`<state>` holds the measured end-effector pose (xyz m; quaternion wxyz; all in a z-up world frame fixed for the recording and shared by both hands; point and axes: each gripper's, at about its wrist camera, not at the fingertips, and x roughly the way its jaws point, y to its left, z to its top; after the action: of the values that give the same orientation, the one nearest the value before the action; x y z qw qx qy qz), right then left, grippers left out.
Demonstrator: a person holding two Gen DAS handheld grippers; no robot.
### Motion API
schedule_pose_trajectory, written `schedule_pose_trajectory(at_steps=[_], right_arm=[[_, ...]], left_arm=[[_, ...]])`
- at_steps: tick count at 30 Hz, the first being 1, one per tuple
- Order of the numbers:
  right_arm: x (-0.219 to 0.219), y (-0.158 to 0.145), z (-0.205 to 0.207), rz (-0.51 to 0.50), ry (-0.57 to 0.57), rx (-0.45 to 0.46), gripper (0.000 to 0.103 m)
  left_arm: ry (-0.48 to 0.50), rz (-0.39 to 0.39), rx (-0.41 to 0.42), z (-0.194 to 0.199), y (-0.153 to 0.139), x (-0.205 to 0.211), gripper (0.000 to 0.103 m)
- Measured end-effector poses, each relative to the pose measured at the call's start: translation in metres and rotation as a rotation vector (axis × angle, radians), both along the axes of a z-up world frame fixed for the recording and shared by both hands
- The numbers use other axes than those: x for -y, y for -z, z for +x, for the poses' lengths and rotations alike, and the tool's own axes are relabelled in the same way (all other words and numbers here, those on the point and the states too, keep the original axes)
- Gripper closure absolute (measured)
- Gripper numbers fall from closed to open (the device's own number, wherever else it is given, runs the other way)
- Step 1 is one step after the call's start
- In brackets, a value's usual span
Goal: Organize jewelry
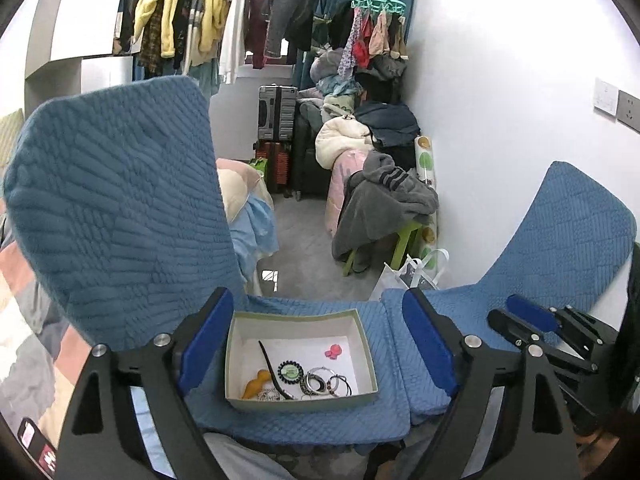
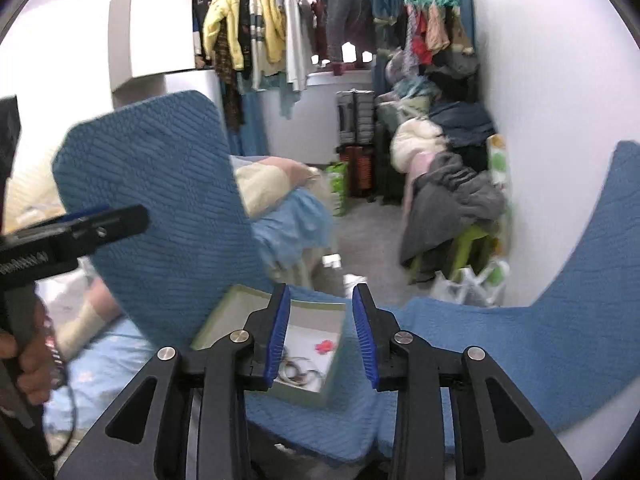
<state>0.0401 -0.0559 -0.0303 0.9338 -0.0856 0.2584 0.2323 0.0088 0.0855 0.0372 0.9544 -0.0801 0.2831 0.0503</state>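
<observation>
A pale green cardboard box (image 1: 300, 400) stands on the blue quilted chair seat (image 1: 304, 424). In it lie a pink clip (image 1: 334, 351), a round green and black brooch (image 1: 289, 371), a yellow piece (image 1: 256, 388), several rings and bangles (image 1: 320, 384) and a black stick. My left gripper (image 1: 320, 340) hovers above the box, open wide, nothing between its pads. To its right the right gripper (image 1: 516, 320) hangs over the second chair. In the right wrist view my right gripper (image 2: 322, 336) stands narrowly open and empty above the box (image 2: 216, 320); the left gripper (image 2: 120, 216) shows at the left.
The tall blue chair back (image 1: 116, 220) rises left of the box, and a second covered chair (image 1: 560, 240) stands at the right. A green stool piled with grey clothes (image 1: 384, 208), suitcases (image 1: 276, 112) and hanging clothes fill the room behind. A hand (image 2: 24, 360) shows at the left edge.
</observation>
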Motion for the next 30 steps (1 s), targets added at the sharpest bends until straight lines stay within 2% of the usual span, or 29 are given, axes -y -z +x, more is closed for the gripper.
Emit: schedule_pose_trajectory(at_steps=[5, 15, 20, 22, 26, 28, 30], right_arm=[[-0.002, 0.015, -0.011, -0.02, -0.011, -0.019, 0.073], [0.008, 0.046, -0.021, 0.015, 0.006, -0.109, 0.072], [0.01, 0.063, -0.023, 0.004, 0.017, -0.151, 0.054], [0.011, 0.068, -0.022, -0.002, 0.024, -0.159, 0.034], [0.014, 0.071, -0.023, 0.001, 0.052, -0.14, 0.015], [0.014, 0.074, -0.021, 0.001, 0.062, -0.136, 0.0], [0.014, 0.078, -0.016, -0.001, 0.074, -0.141, 0.0]], left_arm=[[-0.022, 0.008, -0.022, -0.014, 0.01, 0.002, 0.015], [-0.034, 0.011, -0.082, -0.025, 0.038, 0.007, 0.015], [-0.059, 0.004, -0.119, -0.024, 0.058, 0.004, 0.015], [-0.064, -0.003, -0.138, -0.023, 0.064, 0.003, 0.015], [-0.082, -0.005, -0.157, -0.023, 0.073, 0.0, 0.014], [-0.093, -0.006, -0.163, -0.023, 0.076, -0.002, 0.011], [-0.103, -0.004, -0.169, -0.022, 0.079, -0.002, 0.007]])
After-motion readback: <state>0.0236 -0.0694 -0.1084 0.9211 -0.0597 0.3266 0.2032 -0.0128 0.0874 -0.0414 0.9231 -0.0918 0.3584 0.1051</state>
